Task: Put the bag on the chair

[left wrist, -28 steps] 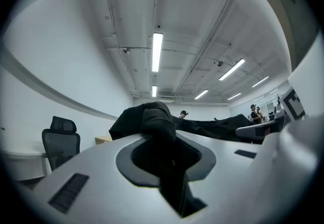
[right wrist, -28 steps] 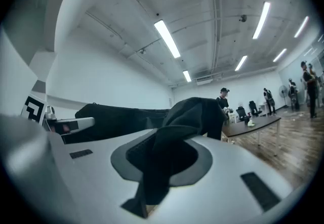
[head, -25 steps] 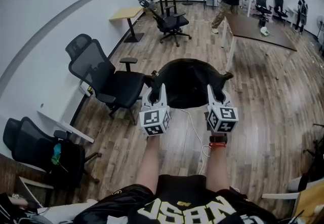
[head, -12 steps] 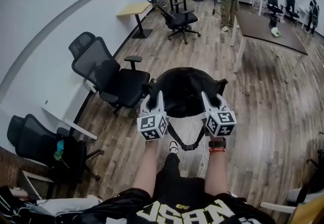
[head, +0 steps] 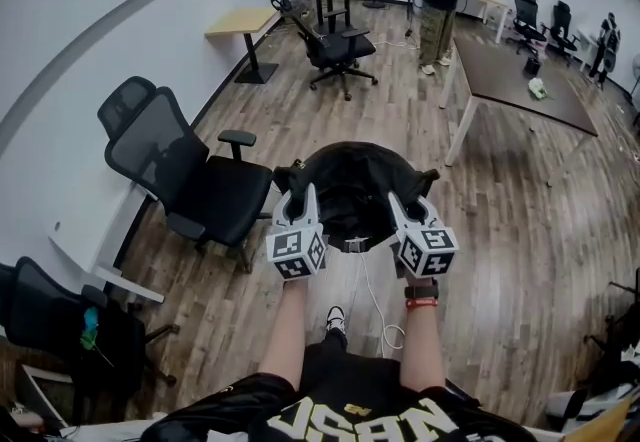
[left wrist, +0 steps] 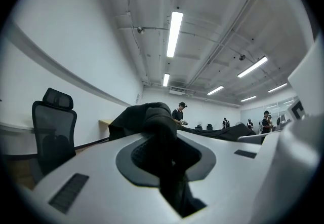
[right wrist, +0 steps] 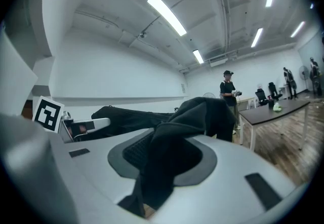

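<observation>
While the black bag (head: 356, 178) hangs in the air in front of the person, stretched between the two tools and well above the wooden floor (head: 500, 230), it is not over the chair (head: 215, 192), which stands off to the left and apart from it. The left gripper (head: 301, 196) has its jaws drawn narrow on a fold of the bag's dark fabric, and the right gripper (head: 404, 206) has its jaws pressed on a thicker bunch of the same fabric at the opposite edge; neither is empty. Each hold is only a pinch of soft cloth, not a handle, so I judge the main risk to be the fabric creeping out of one pair of jaws during the sideways carry, which would leave the bag swinging from one corner or dropping to the floor. A strap (head: 353, 244) dangles below the bag and could snag on the chair's armrest (head: 237, 138) as the load crosses it, tugging the cloth free. The chair looks like a swivel office type, so a bag set on the front edge or pushed in from the side might turn or shift the seat and slide off. Letting go with one side before the weight rests on the seat would tip it. A white cable (head: 376, 298) lies on the floor near the person's feet and could catch a step.
</observation>
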Tool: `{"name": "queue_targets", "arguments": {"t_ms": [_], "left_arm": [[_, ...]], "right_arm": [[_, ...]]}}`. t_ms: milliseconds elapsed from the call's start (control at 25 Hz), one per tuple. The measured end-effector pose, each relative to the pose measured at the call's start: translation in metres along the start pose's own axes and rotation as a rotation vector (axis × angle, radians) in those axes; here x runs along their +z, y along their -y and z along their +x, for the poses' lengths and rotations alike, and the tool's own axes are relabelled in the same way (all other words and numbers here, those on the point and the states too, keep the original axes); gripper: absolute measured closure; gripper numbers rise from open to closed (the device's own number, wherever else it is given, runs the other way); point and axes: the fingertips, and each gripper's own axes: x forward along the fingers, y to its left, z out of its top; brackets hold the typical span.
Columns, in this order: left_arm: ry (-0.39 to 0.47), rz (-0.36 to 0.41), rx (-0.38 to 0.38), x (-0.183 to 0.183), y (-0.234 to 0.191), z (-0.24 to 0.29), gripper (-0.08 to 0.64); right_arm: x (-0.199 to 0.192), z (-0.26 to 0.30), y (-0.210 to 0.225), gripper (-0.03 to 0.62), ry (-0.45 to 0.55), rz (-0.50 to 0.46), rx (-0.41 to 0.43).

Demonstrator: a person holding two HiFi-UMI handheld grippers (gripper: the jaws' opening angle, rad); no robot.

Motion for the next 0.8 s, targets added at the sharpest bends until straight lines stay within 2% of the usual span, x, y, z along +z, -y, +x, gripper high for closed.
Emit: {"name": "queue_targets", "arguments": {"t_ms": [200, 400, 640, 800], "left_arm": [[0.035, -0.019, 0.009, 0.018, -0.049, 0.077, 0.489], [0.078, -0.038, 0.069, 0.029, -0.121, 0.139, 0.489], [0.101, -0.031, 0.215, 0.033, -0.211, 0.161, 0.489], [0.114, -0.037, 0.38, 0.031, -0.288, 0.148, 0.489]], "right_arm": [[0.033, 0.095, 0.008, 0.474, 0.022, -0.01, 0.021], [0.049, 0.198, -0.006, 0.474, 0.03, -0.026, 0.092], [0.041, 0.304, -0.054, 0.472, -0.018, -0.039, 0.242], [0.024, 0.371, -0.113, 0.47, -0.078, -0.062, 0.4]]}}
